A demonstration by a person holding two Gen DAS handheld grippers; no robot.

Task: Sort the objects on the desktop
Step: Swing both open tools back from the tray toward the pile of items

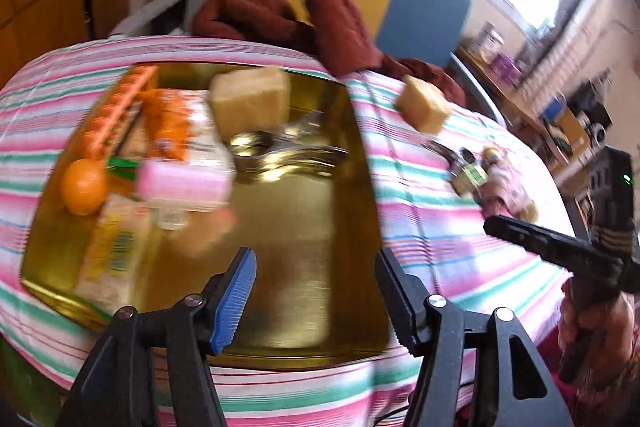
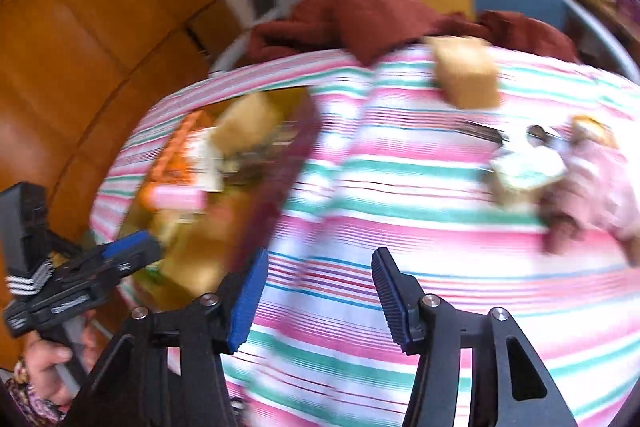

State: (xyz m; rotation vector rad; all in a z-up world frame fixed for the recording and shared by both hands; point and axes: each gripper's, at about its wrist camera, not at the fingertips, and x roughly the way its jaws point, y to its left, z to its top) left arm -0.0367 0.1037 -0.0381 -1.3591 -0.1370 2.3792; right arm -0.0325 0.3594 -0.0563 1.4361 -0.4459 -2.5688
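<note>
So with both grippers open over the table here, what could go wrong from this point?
The gold tray is crowded on its left side, so another item may knock the orange or spoons. The tan block and the small cluster lie on striped cloth, which could snag. Heavy blur suggests fast motion, so the right gripper might misjudge its grasp.

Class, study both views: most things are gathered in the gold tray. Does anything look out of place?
Yes. One tan block lies alone on the striped cloth, outside the tray, though a similar block is inside. A blurred cluster of small items also sits unsorted on the cloth at the right.
</note>
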